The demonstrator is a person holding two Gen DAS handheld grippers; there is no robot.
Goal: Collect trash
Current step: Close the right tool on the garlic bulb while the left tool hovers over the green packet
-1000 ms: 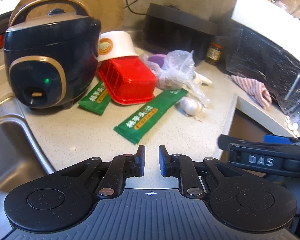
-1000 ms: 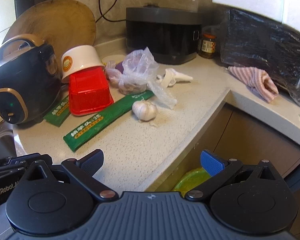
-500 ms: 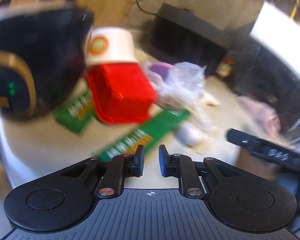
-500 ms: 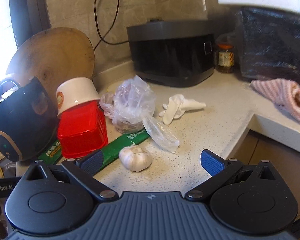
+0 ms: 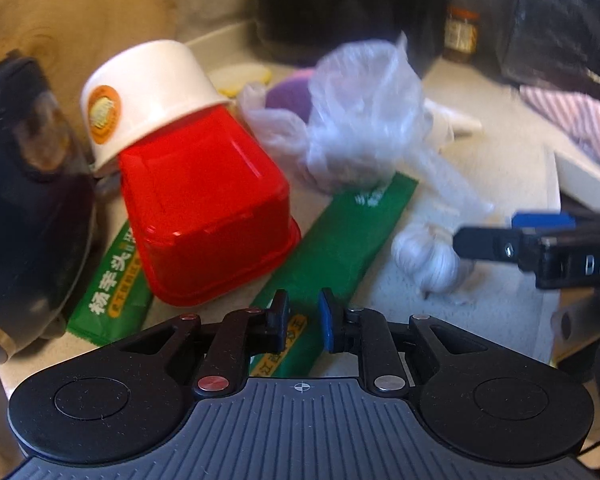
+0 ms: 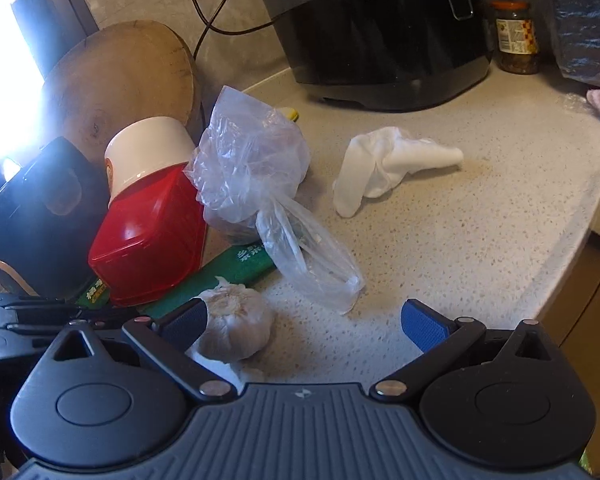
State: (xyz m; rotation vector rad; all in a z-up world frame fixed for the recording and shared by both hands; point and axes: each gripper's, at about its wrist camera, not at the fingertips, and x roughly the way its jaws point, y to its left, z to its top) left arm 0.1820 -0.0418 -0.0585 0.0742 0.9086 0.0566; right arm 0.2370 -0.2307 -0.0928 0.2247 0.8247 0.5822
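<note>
Moved since a second ago: both grippers are nearer the litter than before; the long green printed sachet [image 5: 340, 236] that lay well ahead of the left gripper [image 5: 303, 320] now runs under its tips, and the white garlic bulb [image 6: 236, 326] now sits just beside the right gripper's left pad.
Left jaws: only a narrow gap, having just opened a little; nothing between the pads, the sachet lying flat below them.
Right jaws: the right gripper [image 6: 302, 322] stands wide apart and grips nothing.
Trash on the speckled pale worktop [image 6: 460, 240]: the long sachet, a second green sachet [image 5: 112, 284] half under the upturned red plastic tub [image 5: 204, 216], a white paper cup [image 5: 148, 92] tipped over the tub's far end, a crumpled clear plastic bag [image 6: 256, 176], a crumpled white glove-like piece [image 6: 384, 164].
Step in hand, as I judge it: the left gripper closing in on the long sachet.
Doing it well: widen the jaws first, bring one pad to each long edge, press down so a pad slides under the flat foil, then close and lift clear of the tub.
Risk: the thin sachet may slip, and the tub's rim may be nudged.
</note>
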